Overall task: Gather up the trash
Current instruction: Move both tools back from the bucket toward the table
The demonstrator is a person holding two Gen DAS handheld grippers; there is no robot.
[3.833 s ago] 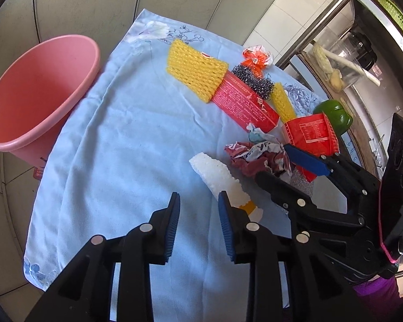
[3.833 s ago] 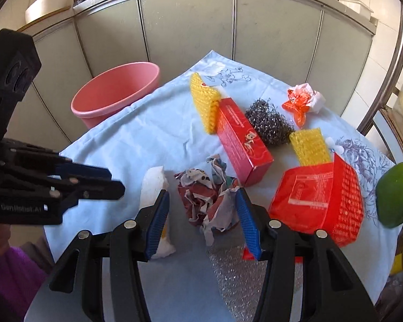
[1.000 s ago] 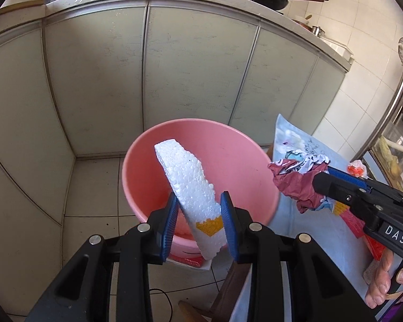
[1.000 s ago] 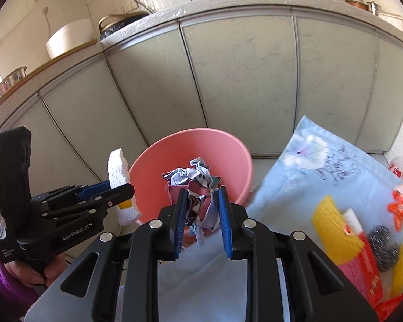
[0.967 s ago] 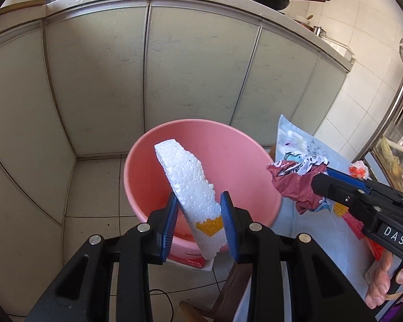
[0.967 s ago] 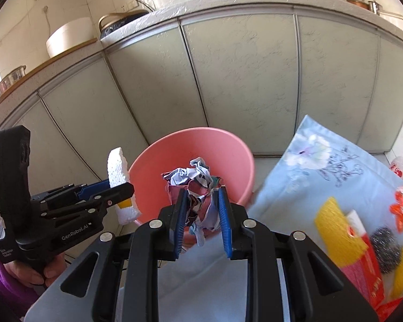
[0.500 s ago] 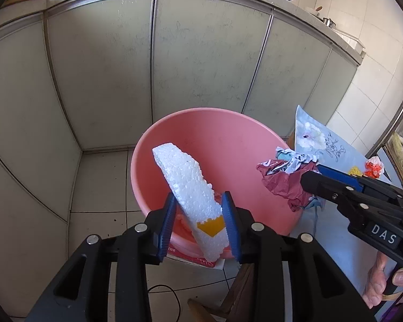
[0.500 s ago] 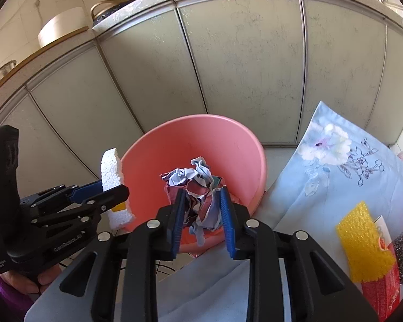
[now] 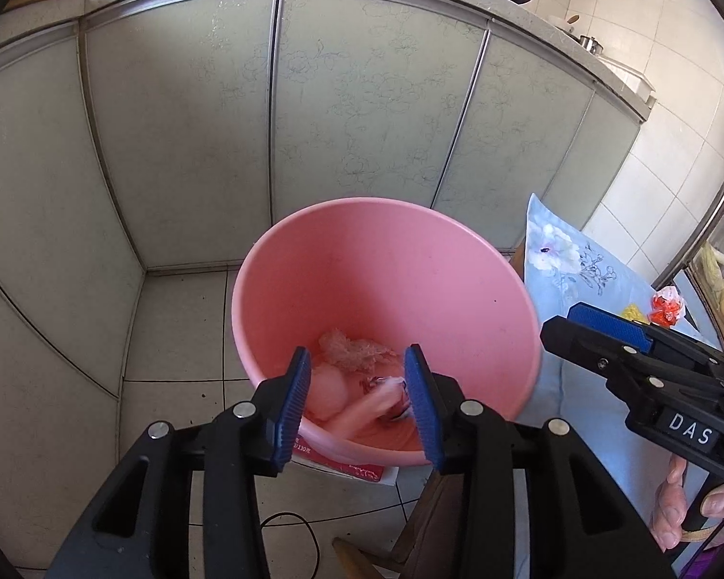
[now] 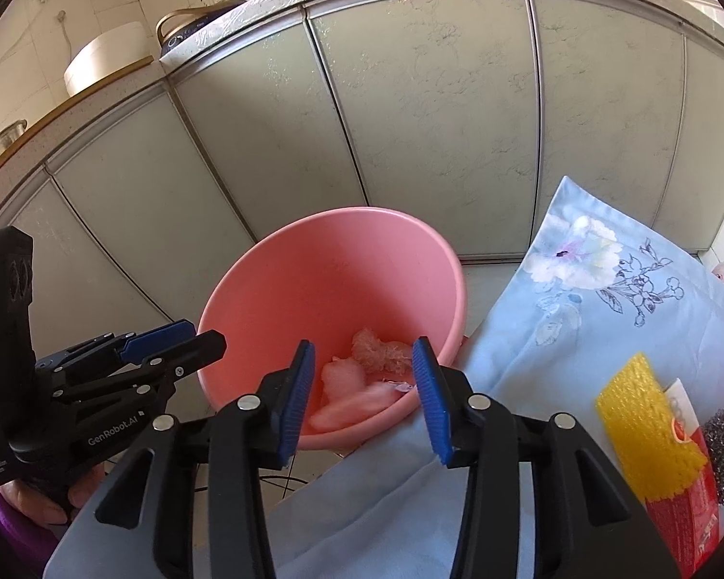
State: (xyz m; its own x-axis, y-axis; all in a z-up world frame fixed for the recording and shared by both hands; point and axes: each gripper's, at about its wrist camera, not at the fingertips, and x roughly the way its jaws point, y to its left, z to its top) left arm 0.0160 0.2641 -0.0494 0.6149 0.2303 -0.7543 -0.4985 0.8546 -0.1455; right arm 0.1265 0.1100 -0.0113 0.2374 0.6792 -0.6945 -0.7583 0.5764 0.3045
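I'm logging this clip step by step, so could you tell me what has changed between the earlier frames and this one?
Both grippers let go. The left gripper opened and its white foam piece dropped into the pink bucket; the right gripper opened and its crumpled wrapper went in too, though it now shows only as a blur. The bucket, the blue cloth and the yellow foam net stayed where they were.

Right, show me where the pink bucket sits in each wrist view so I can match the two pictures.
Left wrist view: the pink bucket fills the centre, just beyond the open left tool, with trash at its bottom.
Right wrist view: the pink bucket is centre-left, beyond the open right tool.
Shared landmark: the blue floral cloth, to the bucket's right in both.
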